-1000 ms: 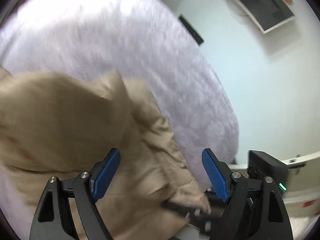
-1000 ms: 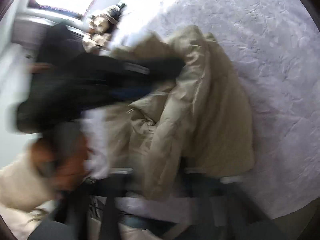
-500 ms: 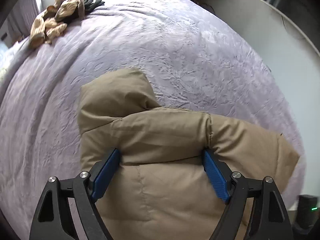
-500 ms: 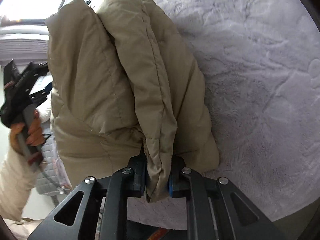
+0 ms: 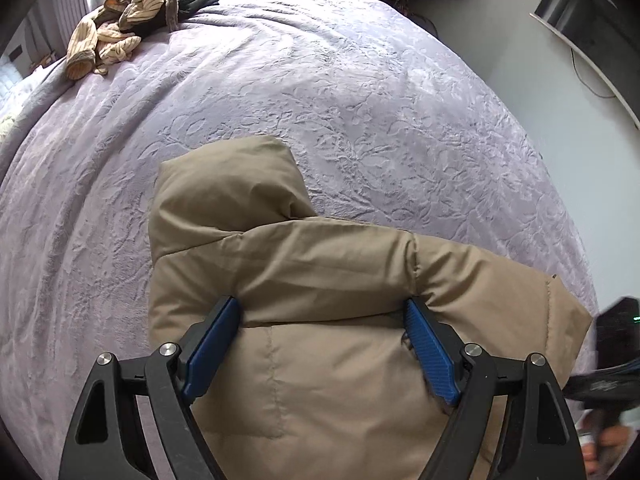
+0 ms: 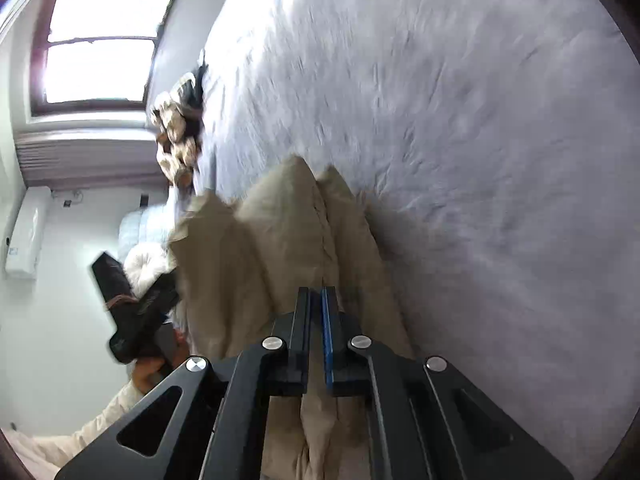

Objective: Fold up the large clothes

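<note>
Bed point(image 5: 360, 92): we are working over the lilac bedspread, and it is carrying the whole job; a heap of striped and dark clothes point(image 5: 132, 20) is lying at its far corner, well apart from us.

Jacket point(image 5: 304, 320): the padded tan jacket is lying near the bed's front edge in a folded bundle, hood pointing away from us. Half a second ago the right side was hanging in the air as a pinched bunch; now the layers are resting on the bedspread, so we are judging this fold as landed.

What that means: the bundle is looking compact, so we are likely at the tidying stage and not at a new fold.

Left gripper point(image 5: 320, 344): we are keeping its fingers point(image 5: 212, 344) wide, straddling the top padded fold, both blue pads touching the fabric's sides without squeezing it.

Right gripper point(image 6: 316, 320): its fingers are nearly together now, with only a thin slit between them. Half a second ago they were clamping a thick wad of cloth; now the jacket is lying under and beyond them, and we cannot tell whether a thin edge is caught there.
</note>
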Motion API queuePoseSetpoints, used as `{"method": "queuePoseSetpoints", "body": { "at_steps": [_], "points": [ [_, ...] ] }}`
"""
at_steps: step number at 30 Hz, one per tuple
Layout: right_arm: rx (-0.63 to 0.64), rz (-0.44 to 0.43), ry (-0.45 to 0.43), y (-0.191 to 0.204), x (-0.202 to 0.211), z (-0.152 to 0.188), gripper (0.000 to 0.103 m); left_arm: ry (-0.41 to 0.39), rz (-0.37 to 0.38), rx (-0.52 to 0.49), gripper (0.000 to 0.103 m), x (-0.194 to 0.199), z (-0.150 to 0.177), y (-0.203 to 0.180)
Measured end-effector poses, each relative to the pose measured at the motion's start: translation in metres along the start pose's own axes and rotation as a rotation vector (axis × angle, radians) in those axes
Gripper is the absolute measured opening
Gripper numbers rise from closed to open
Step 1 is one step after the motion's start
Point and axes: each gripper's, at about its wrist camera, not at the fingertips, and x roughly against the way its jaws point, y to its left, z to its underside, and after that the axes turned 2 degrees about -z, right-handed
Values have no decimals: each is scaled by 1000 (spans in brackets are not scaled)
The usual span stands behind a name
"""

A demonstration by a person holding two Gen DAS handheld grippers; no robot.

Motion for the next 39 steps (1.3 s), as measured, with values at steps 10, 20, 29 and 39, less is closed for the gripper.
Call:
{"method": "queuePoseSetpoints", "body": {
  "at_steps": [10,20,29,39],
  "points": [
    [150,60,183,15,-96,1,5,9,-28,-45,84,-10,5,-15],
    [411,355,171,71,-97,16,7,4,-54,-61,84,-12,9,-23],
    [210,239,4,57,0,21,64,2,-56,-59,84,-12,7,-20],
    [431,413,62,117,-48,42,81,0,-63,-62,84,-11,7,-20]
  ]
}}
